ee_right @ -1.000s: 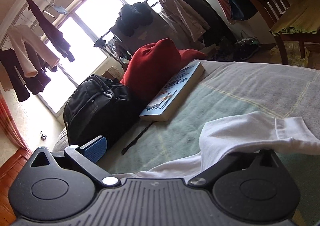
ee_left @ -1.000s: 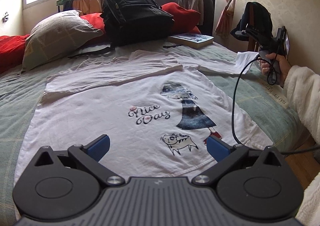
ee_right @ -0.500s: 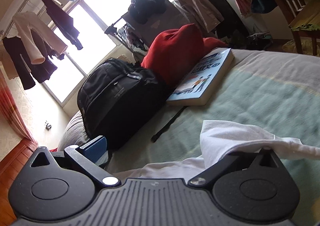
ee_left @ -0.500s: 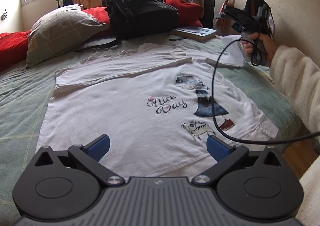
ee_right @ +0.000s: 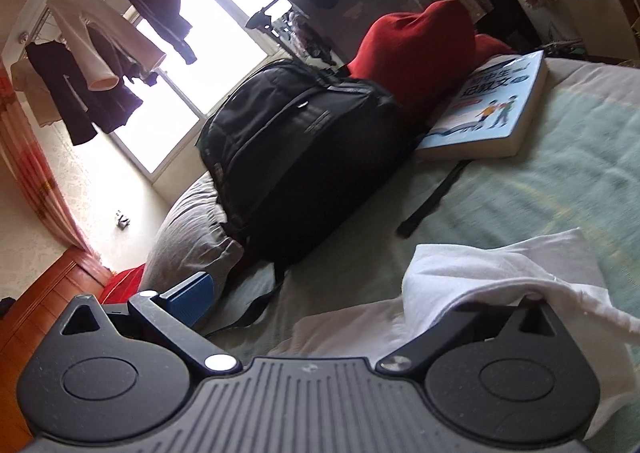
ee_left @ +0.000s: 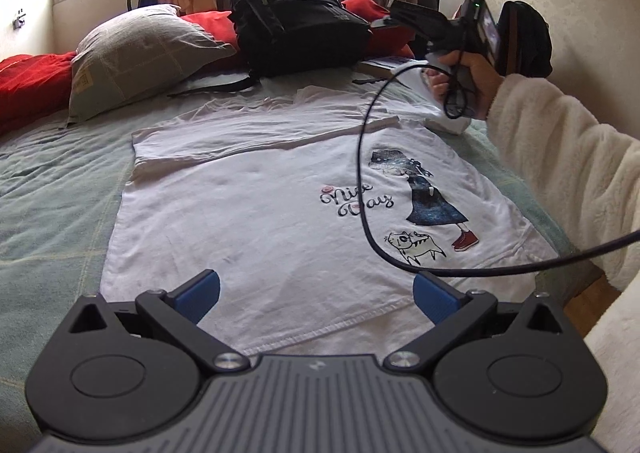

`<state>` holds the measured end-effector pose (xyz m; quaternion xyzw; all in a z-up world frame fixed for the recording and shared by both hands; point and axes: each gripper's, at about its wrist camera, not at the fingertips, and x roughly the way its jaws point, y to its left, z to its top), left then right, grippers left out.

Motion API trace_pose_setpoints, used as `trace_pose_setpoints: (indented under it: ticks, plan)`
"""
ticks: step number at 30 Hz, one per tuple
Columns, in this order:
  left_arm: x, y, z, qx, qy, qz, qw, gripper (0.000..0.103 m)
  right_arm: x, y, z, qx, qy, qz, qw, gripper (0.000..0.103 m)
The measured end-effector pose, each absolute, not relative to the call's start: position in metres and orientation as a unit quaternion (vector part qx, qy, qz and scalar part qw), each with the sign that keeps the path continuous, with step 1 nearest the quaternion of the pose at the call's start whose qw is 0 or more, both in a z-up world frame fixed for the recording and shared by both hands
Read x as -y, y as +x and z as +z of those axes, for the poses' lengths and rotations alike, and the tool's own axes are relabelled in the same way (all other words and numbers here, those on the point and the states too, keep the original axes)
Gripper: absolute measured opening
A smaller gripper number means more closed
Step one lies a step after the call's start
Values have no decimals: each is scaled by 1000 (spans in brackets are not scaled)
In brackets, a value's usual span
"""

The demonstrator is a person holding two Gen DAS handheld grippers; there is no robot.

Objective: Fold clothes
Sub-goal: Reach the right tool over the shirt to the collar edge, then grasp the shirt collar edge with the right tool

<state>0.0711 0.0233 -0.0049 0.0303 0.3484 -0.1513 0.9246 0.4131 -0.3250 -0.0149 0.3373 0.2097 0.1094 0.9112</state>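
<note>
White T-shirt point(ee_left: 260, 209), printed "Nice Day", lies on our bed point(ee_left: 48, 189); left gripper point(ee_left: 316, 293) spread empty, right gripper point(ee_right: 360, 301) wide apart, sleeve point(ee_right: 500, 273) draped over one finger.

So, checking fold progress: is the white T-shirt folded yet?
Partly: the white T-shirt lies mostly spread, far edge folded in, its sleeve draped over the right gripper.
</note>
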Motion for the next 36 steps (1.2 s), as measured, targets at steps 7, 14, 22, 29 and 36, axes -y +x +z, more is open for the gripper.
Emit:
trace_pose_setpoints:
  ticks: [7,14,22,29,36]
  plan:
    - [-23,69,-9,-358,38,-153,920,102,272,425,-10,-222,308,147,913,103]
    - [-24,67,-12,-367,35,-150,917,102,237,430,-11,-232,301,178,907,103]
    - [-27,66,-17,-380,30,-142,914,102,206,432,-10,-237,284,201,907,103]
    - [-28,67,-18,-381,28,-142,913,102,191,432,-1,-230,281,220,906,103]
    - [-28,65,-18,-383,28,-141,913,102,168,429,2,-238,271,250,899,103]
